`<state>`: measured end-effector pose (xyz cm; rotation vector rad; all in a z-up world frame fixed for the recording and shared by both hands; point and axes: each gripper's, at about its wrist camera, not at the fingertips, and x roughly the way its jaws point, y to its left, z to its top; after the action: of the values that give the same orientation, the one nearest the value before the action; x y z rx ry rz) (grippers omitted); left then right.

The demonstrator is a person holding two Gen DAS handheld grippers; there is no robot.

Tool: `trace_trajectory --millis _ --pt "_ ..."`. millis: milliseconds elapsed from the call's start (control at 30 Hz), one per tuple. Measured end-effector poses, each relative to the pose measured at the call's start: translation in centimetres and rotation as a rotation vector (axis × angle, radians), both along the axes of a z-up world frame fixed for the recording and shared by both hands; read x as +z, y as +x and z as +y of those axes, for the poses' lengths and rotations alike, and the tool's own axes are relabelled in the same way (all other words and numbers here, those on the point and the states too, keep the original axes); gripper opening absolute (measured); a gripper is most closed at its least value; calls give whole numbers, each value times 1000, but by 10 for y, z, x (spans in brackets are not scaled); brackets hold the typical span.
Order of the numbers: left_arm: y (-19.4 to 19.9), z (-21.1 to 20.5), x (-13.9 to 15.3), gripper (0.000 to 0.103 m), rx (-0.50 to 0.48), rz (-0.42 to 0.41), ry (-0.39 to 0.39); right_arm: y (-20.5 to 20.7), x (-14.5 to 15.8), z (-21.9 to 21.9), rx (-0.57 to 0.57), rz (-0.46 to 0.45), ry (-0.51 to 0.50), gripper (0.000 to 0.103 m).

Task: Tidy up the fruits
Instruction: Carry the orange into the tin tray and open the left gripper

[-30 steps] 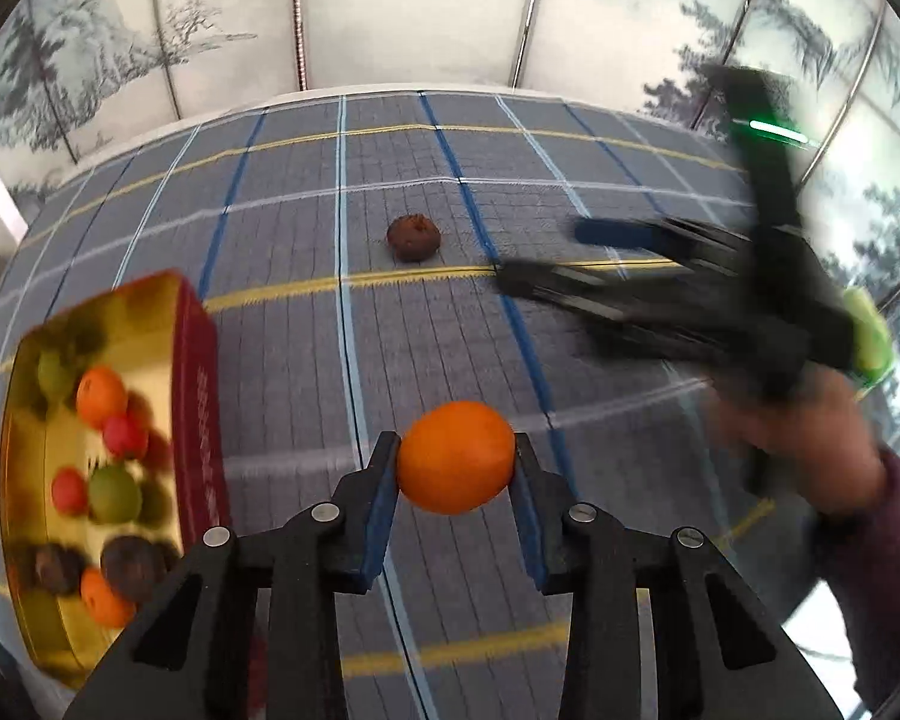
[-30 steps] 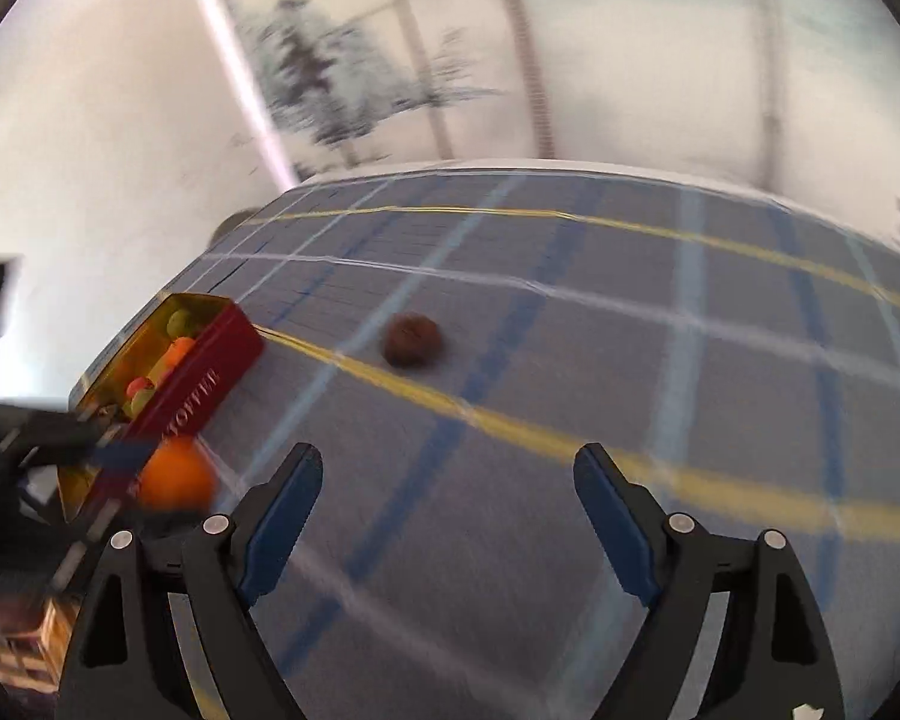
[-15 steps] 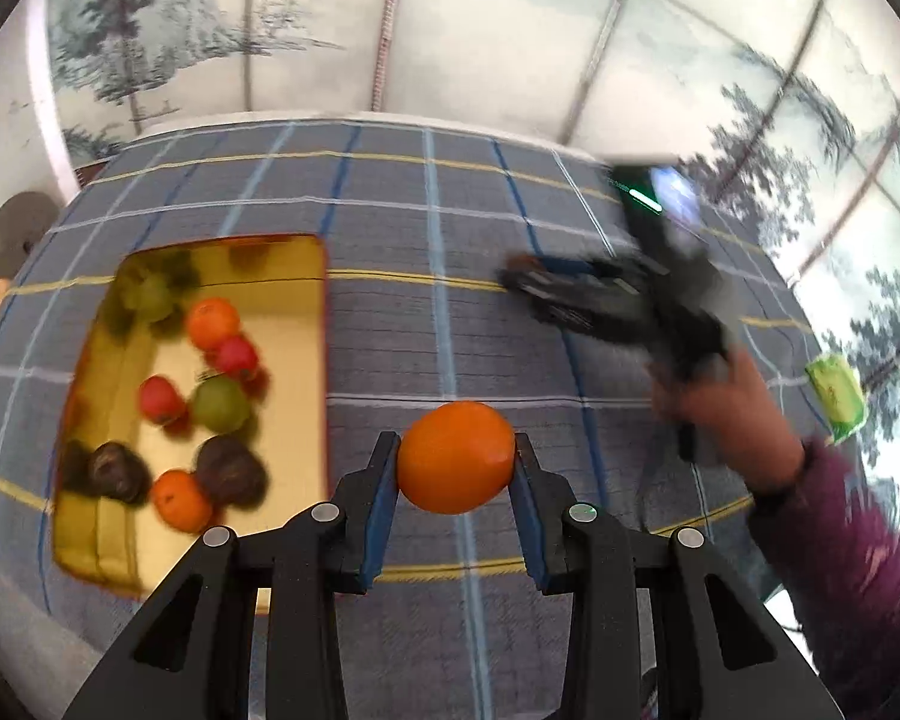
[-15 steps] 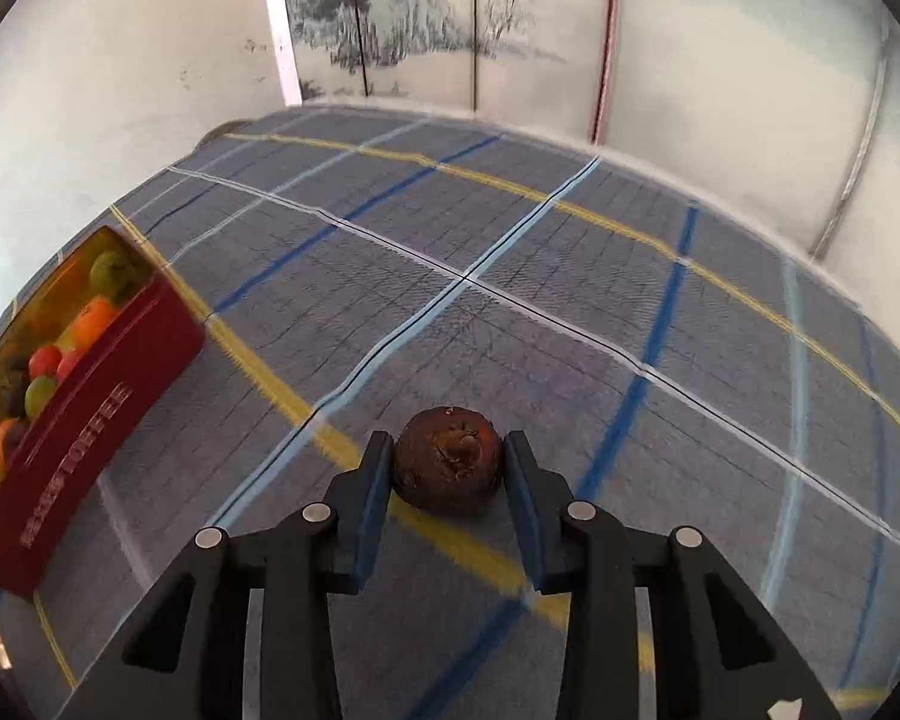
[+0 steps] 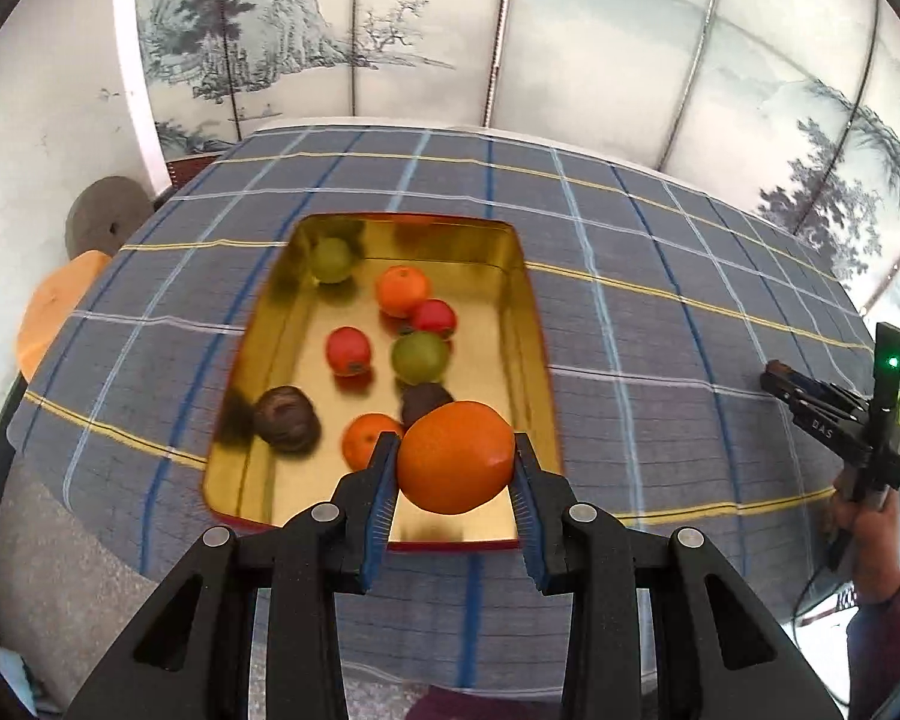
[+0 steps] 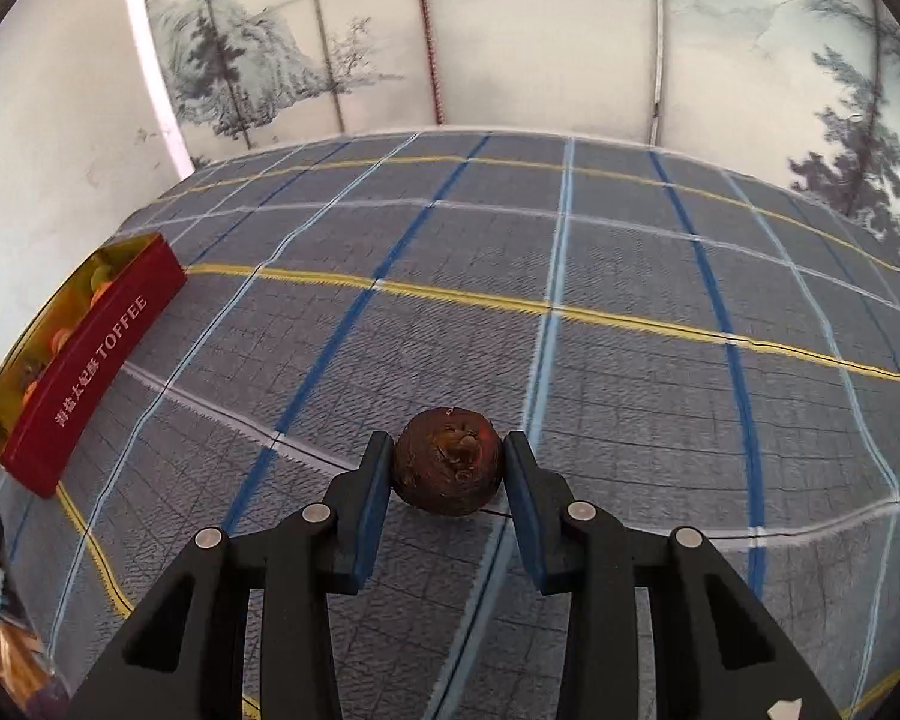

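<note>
My left gripper [image 5: 456,468] is shut on a large orange [image 5: 455,456] and holds it above the near end of the gold tin [image 5: 528,324]. The tin holds several fruits: green, red, orange and dark brown ones. My right gripper [image 6: 448,468] is shut on a dark brown round fruit [image 6: 448,461] just above the plaid tablecloth. It also shows at the right edge of the left wrist view [image 5: 777,375]. The tin shows in the right wrist view [image 6: 93,354] at far left, red-sided with "TOFFEE" lettering.
A grey-blue plaid tablecloth [image 5: 660,324] covers the table. A painted screen [image 5: 390,30] stands behind it. A grey disc [image 5: 99,222] and an orange object [image 5: 48,312] lie beyond the table's left edge.
My left gripper has carried the orange leftwards over the tin. My right gripper has closed on the brown fruit and stayed near the cloth.
</note>
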<state>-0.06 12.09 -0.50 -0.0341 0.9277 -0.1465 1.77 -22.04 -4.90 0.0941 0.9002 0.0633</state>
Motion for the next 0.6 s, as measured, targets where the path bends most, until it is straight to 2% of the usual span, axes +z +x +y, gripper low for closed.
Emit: trace_trajectory --millis 100,300,533,600 --pt "6 8 2 37 5 -22 9 2 -3 1 -3 22 -19 35" --pt "40 18 0 37 23 -81 90 4 -7 -4 -25 51 -7 35" --pt "91 35 -16 37 61 -43 72 4 -8 5 -12 57 -69 35" --pt "101 36 -21 37 72 -39 93 4 -8 6 -12 57 -67 35"
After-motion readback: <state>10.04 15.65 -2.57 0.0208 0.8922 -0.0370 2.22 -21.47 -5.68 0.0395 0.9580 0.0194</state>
